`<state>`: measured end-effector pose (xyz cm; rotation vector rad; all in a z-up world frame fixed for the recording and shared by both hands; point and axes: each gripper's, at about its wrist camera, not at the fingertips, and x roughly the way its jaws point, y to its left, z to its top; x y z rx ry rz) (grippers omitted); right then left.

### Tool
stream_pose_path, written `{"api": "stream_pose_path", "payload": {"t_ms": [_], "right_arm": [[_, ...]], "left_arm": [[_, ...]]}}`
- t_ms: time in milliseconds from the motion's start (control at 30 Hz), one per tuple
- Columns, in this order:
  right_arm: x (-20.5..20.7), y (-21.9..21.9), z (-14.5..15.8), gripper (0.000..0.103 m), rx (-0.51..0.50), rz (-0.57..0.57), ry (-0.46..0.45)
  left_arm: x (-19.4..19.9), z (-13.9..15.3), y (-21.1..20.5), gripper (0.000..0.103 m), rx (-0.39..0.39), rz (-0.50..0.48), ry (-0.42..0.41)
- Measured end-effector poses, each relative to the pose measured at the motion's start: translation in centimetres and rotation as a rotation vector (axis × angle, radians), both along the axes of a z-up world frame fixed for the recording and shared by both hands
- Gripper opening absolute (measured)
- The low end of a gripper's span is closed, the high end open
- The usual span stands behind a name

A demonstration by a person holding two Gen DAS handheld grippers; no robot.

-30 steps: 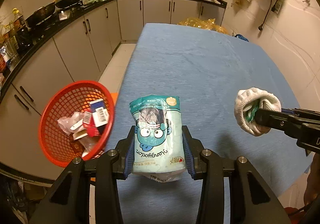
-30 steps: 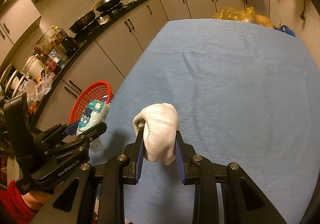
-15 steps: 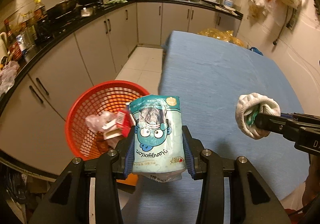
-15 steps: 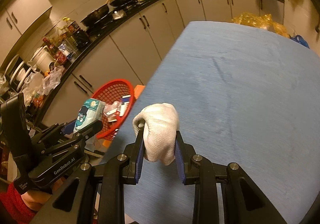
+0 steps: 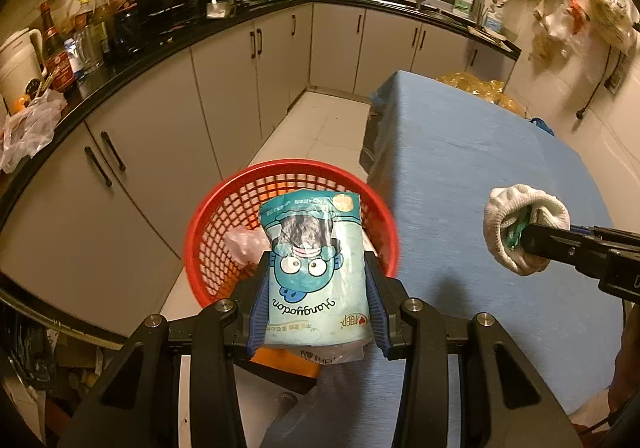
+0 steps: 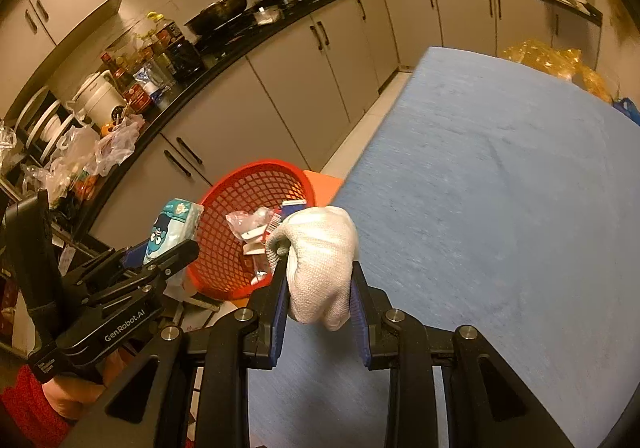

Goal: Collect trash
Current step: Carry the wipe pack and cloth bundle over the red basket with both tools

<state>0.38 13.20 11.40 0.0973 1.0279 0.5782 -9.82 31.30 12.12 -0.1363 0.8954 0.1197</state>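
Note:
My left gripper [image 5: 316, 276] is shut on a pale blue snack bag [image 5: 314, 268] with a cartoon face, held over the near rim of the red mesh basket [image 5: 224, 216]. In the right wrist view the same bag [image 6: 172, 226] hangs left of the basket [image 6: 248, 188], which holds several wrappers and scraps. My right gripper [image 6: 320, 288] is shut on a crumpled white knit glove [image 6: 320, 260], above the left edge of the blue table [image 6: 500, 208]. From the left wrist view the glove [image 5: 524, 228] sits to the right, over the table [image 5: 480, 168].
The basket rests on an orange stool [image 6: 324, 182] beside the table. Grey cabinets [image 5: 224, 88] and a black counter with woks, bottles and bags run along the left and back. Yellow plastic [image 6: 560, 56] lies past the table's far end. A red sleeve [image 6: 28, 408] holds the left gripper.
Both grippers have swung left with their loads. The basket came from the left of the left wrist view to right behind the bag. The glove now hangs at the table's left edge.

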Motion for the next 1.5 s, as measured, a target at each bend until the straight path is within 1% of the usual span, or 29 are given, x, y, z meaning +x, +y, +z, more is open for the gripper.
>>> {"api": "stream_pose_path", "payload": {"t_ms": [333,600,700,1133,1500], "right_arm": [[2.0,4.2,-0.4,0.030,-0.013,0.033,0.015],[3.6,6.9,-0.6,0.030,-0.023,0.041,0.039],[4.1,7.6,-0.7,0.030,-0.029,0.043,0.036],[6.3,10.8,-1.9,0.031,-0.053,0.052,0.047],[7.4,11.8,-3.0,0.031,-0.073,0.064,0.048]], "left_arm": [[0.5,-0.9,3.0,0.041,-0.030,0.022,0.016],[1.1,-2.0,5.1,0.041,-0.097,0.039,0.032],[1.3,-2.3,5.5,0.041,-0.108,0.042,0.039],[2.9,-3.1,5.7,0.041,-0.089,0.017,0.046],[3.8,-4.0,6.6,0.041,-0.082,0.021,0.073]]}}
